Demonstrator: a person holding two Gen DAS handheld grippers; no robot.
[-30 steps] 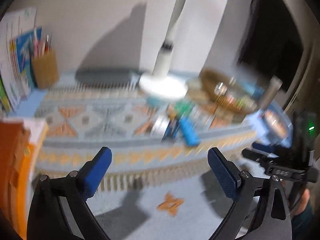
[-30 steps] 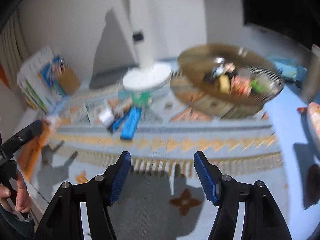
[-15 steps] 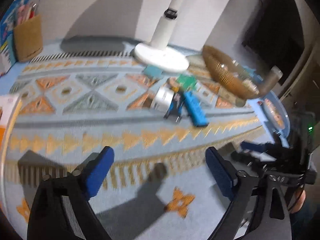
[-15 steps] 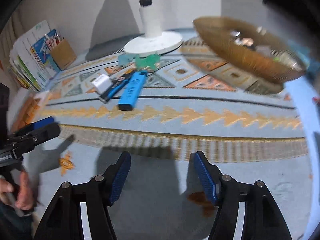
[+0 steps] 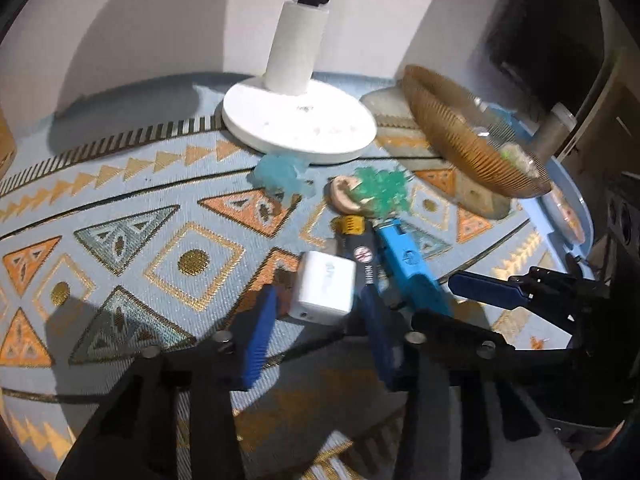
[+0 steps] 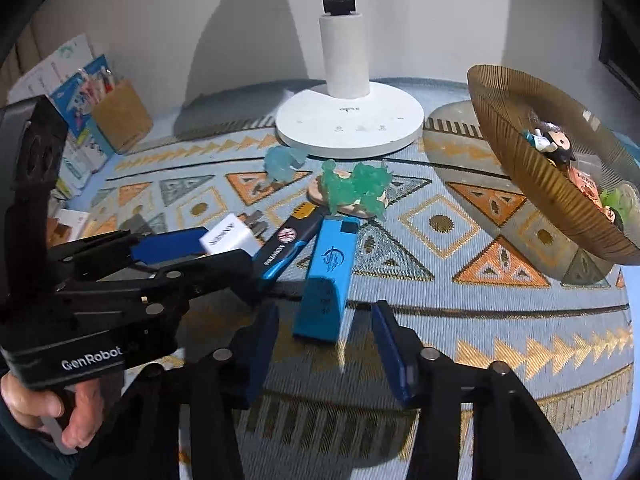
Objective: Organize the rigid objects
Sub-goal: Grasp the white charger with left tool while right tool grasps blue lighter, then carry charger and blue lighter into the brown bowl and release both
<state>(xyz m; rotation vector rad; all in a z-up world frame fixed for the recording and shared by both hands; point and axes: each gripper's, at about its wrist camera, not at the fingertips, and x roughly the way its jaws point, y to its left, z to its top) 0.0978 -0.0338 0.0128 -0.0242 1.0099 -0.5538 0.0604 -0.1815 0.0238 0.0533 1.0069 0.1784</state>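
Note:
A white charger cube point(image 5: 325, 293) lies on the patterned mat, between the open fingers of my left gripper point(image 5: 318, 320); it also shows in the right wrist view point(image 6: 231, 237). Beside it lie a black-and-blue flash drive point(image 6: 289, 245) and a bright blue box point(image 6: 329, 273). My right gripper point(image 6: 324, 340) is open, its fingers on either side of the blue box's near end. A green figurine point(image 6: 356, 191) on a wooden disc and a pale blue figurine point(image 6: 285, 163) lie behind. A ribbed brown bowl point(image 6: 532, 184) at right holds small toys.
A white lamp base point(image 6: 349, 125) stands at the back centre. A brown pen cup point(image 6: 122, 116) and booklets stand at the back left. The mat's fringed edge point(image 6: 560, 400) lies near me.
Both grippers have moved forward over the mat to the cluster. The left now has the white charger between its fingers, the right the blue box. Both narrowed but stay open.

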